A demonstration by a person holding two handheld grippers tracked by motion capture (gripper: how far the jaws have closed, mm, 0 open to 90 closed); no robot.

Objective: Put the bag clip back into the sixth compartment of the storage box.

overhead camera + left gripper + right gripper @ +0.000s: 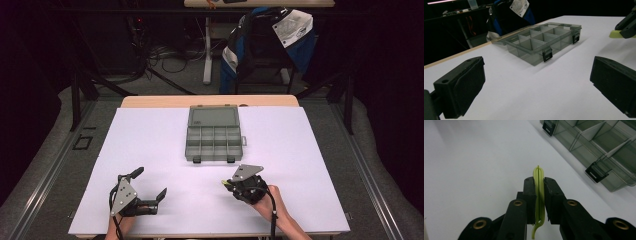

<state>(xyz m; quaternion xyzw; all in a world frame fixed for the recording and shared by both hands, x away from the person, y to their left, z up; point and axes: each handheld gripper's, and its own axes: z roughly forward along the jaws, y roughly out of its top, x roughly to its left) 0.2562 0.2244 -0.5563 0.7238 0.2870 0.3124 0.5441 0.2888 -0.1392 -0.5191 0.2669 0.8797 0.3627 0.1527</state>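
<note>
A grey see-through compartment box [212, 135] lies open at the middle of the white table [310, 170], its lid folded back and two black latches facing me. My right gripper [227, 184] sits near the front edge, right of centre, shut on a thin yellow-green strip [538, 180] that pokes out past the pads. The box [606, 147] lies ahead and to the right of those jaws. My left gripper [149, 183] rests at the front left with its jaws wide apart and nothing between them. In the left gripper view, the box [544, 40] is ahead, and the strip [615, 33] is at the right edge.
Behind the table stands a chair [270, 45] draped with a blue and white jacket. Cables lie on the floor [165, 60] beyond the far wooden edge. Bare white surface [150, 140] spreads between the grippers and the box and on both its sides.
</note>
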